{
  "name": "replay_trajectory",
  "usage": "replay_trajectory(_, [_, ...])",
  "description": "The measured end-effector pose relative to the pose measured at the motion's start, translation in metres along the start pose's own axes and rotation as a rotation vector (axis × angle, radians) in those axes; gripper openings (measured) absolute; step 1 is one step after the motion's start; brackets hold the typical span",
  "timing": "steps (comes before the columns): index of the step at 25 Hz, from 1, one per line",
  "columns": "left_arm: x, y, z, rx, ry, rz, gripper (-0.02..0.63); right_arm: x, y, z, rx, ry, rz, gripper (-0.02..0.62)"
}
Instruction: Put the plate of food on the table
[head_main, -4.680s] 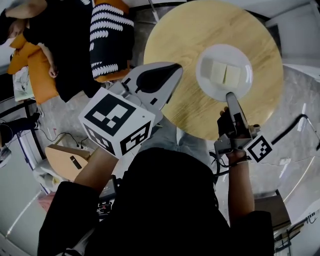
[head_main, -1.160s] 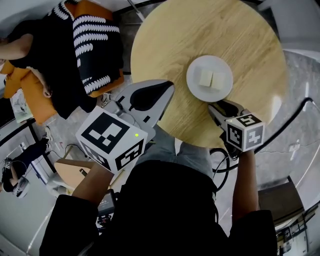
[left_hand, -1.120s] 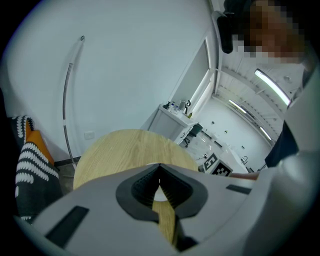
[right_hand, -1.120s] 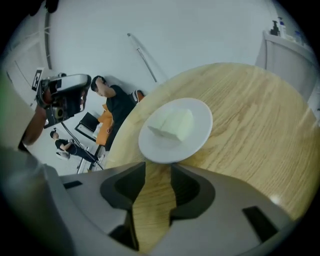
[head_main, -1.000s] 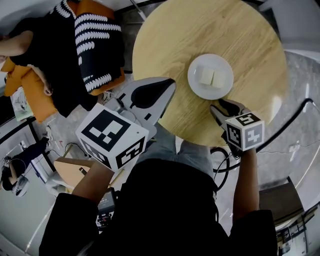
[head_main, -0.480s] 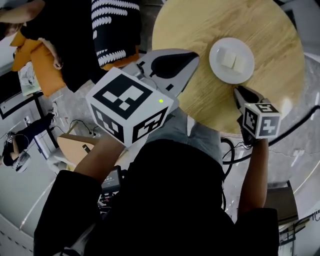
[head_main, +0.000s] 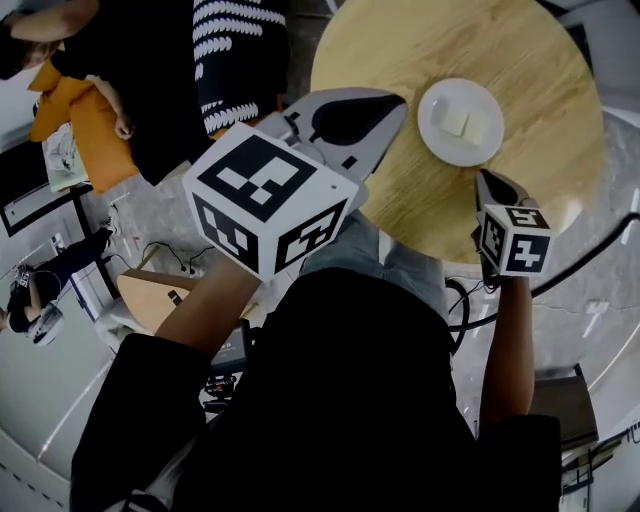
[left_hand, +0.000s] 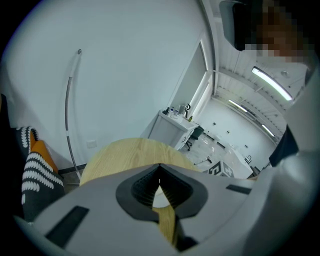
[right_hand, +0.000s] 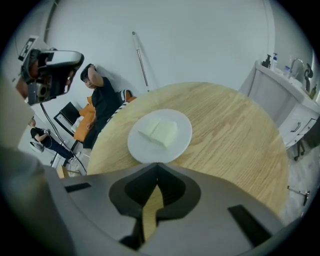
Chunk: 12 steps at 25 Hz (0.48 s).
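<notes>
The plate (head_main: 450, 148) lies flat on the round wooden worktop (head_main: 520, 60), well inside its edge. Two pale pieces of food (head_main: 462, 122) are carried on it, side by side. In the right gripper view the same plate (right_hand: 150, 150) is shown whole, and its rim is touched by nothing.

Just below the plate in the head view, the right gripper (head_main: 482, 180) is held over the worktop, near the plate but apart from it, and is pointed steeply down. Its jaws have just been closing and are now pressed together at the tips. In the view of the right gripper (right_hand: 157, 164) nothing is found between them; only wood grain is seen through the slot behind the tips.

A moment ago these jaws were spread and stood just beside the near rim of the plate. Now they are shut and empty, and a clear strip of worktop is left between them and the plate. From this it is judged that the plate has been let go and set down.

To the left of the plate, the left gripper (head_main: 402, 98) is held above the edge of the worktop. In its own view the jaws of the left gripper (left_hand: 159, 165) are also closed on each other, with nothing pinched.

The task is judged to be practically done, and only the pulling back of the hands seems to remain. During this, the rim should not be brushed by the right jaws.
</notes>
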<state>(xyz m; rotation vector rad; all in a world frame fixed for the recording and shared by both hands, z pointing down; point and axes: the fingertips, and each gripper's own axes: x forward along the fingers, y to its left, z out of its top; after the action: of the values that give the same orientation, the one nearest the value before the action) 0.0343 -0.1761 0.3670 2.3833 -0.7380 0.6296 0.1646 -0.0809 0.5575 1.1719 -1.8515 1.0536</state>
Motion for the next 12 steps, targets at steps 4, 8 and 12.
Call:
replay_trajectory(4, [-0.003, -0.012, 0.013, 0.022, -0.027, -0.005, 0.008, -0.021, 0.010, 0.017, 0.001, -0.076, 0.022, 0.008])
replay_trajectory(8, [-0.012, -0.019, 0.024, 0.039, -0.068, -0.005, 0.008, -0.041, 0.017, 0.038, -0.017, -0.144, 0.018, 0.008])
replay_trajectory(12, [-0.023, -0.026, 0.032, 0.044, -0.109, 0.001, 0.008, -0.068, 0.026, 0.060, -0.057, -0.209, 0.016, 0.008])
